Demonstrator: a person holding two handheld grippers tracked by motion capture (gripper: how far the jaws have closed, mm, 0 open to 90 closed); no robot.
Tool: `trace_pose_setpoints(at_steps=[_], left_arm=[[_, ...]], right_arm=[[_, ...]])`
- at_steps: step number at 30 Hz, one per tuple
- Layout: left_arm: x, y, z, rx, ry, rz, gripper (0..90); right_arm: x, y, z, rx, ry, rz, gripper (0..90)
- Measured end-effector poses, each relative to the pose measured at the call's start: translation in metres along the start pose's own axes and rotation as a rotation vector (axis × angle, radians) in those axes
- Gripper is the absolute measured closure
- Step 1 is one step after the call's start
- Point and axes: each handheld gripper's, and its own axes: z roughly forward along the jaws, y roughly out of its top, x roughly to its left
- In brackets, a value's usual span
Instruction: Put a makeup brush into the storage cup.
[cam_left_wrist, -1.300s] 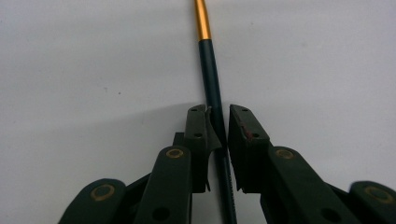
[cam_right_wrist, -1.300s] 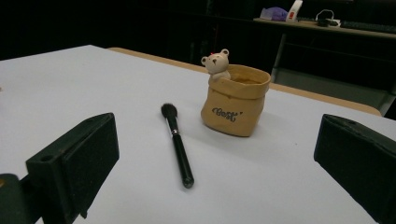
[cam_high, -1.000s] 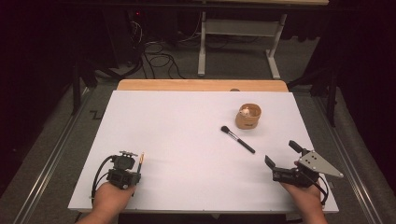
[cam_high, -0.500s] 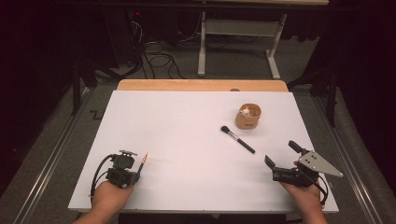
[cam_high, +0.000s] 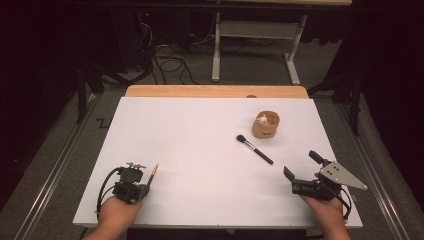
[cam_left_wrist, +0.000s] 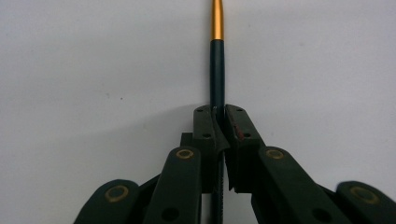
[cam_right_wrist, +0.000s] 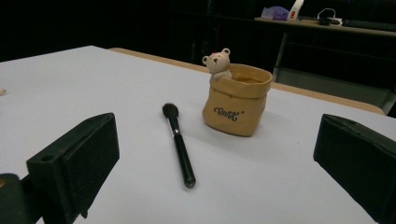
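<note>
Gold-tipped stick (cam_high: 153, 173), thin and dark along the shaft, which I take for a small cosmetic brush or liner, sits at the near left of the white table (cam_high: 200, 130), pinched in the left gripper (cam_high: 148, 186). In the left gripper view the jaws are pressed nearly together on the dark shaft (cam_left_wrist: 217, 70), with the gold end reaching forward just above the sheet. Its very tip is cut off at the top of that view, so I cannot say what it ends in. The person's left hand (cam_high: 115, 215) is at the table's near edge.

Compared with a second ago, almost nothing has shifted. The left gripper and its stick are where they were, and so is everything else. To me that reads as a pause with the stick secured, before any carry has started.

Farther right, a black makeup brush (cam_high: 255, 149) lies flat on the sheet, just beside a tan sack-shaped pot (cam_high: 266, 125) with a little bear (cam_right_wrist: 217, 61) on its rim. They are near each other but not touching.

At the near right, the right gripper (cam_high: 301, 165), topped by its grey plate (cam_high: 342, 176), has its jaws spread wide and grips nothing. It faces the makeup brush (cam_right_wrist: 179, 144) and pot (cam_right_wrist: 236, 105), well short of both.
</note>
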Motion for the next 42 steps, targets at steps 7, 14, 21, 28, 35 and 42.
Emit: trace_pose_setpoints(at_steps=[7, 14, 21, 28, 35, 42], left_arm=[[0.004, 0.005, -0.004, -0.026, -0.024, -0.014, 83.8], [0.007, 0.012, -0.007, -0.066, -0.051, -0.030, 83.8], [0.008, 0.016, -0.008, -0.124, -0.085, -0.055, 83.8], [0.007, 0.017, -0.009, -0.226, -0.126, -0.035, 83.8], [0.006, 0.016, -0.004, -0.318, -0.133, 0.005, 83.8], [0.007, 0.022, 0.004, -0.400, -0.165, 0.013, 83.8]], right_arm=[[0.000, 0.000, 0.001, 0.003, 0.002, 0.000, 0.8], [0.001, 0.000, 0.002, 0.006, 0.003, 0.002, 0.8], [0.000, -0.001, 0.002, 0.003, 0.000, -0.001, 0.8], [0.000, -0.002, 0.001, -0.001, 0.004, -0.007, 0.8], [0.001, -0.003, 0.001, 0.000, 0.007, -0.012, 0.7], [0.001, -0.004, 0.001, -0.001, 0.003, -0.010, 0.8]])
